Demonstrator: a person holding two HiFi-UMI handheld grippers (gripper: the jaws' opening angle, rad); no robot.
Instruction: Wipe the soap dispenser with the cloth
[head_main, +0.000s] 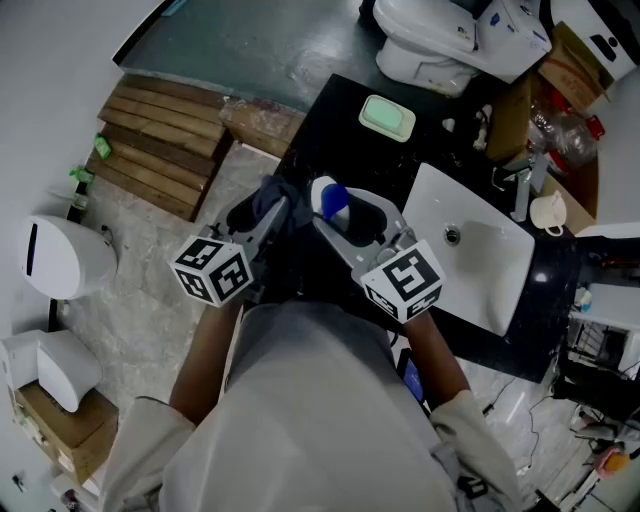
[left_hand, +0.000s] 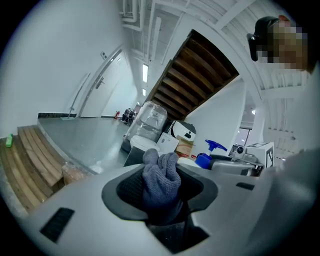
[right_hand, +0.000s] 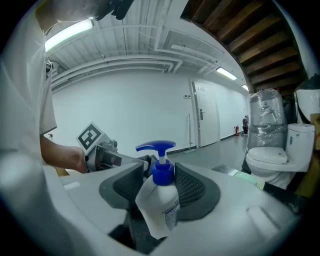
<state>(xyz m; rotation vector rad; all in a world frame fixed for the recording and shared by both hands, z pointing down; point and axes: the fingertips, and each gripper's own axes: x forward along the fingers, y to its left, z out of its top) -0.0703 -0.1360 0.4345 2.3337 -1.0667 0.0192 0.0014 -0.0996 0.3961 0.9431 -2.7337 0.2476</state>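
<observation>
Black counter (head_main: 320, 120) fills the middle of the head view, with a white sink (head_main: 480, 270) at 3 o'clock of the two tongs and a green soap dish (head_main: 387, 117) at 12 o'clock. The left gripper (left_hand: 161, 172) is clamped on a bunched grey cloth (left_hand: 162, 187). The right gripper (right_hand: 162, 172) grips the white soap dispenser (right_hand: 157, 205), which has a blue pump and sits tilted between the pads. The cloth is just beside the dispenser, at its 9 o'clock.

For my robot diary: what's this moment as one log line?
left hand-held gripper: holds cloth | right hand-held gripper: holds soap dispenser | cloth off dispenser
</observation>
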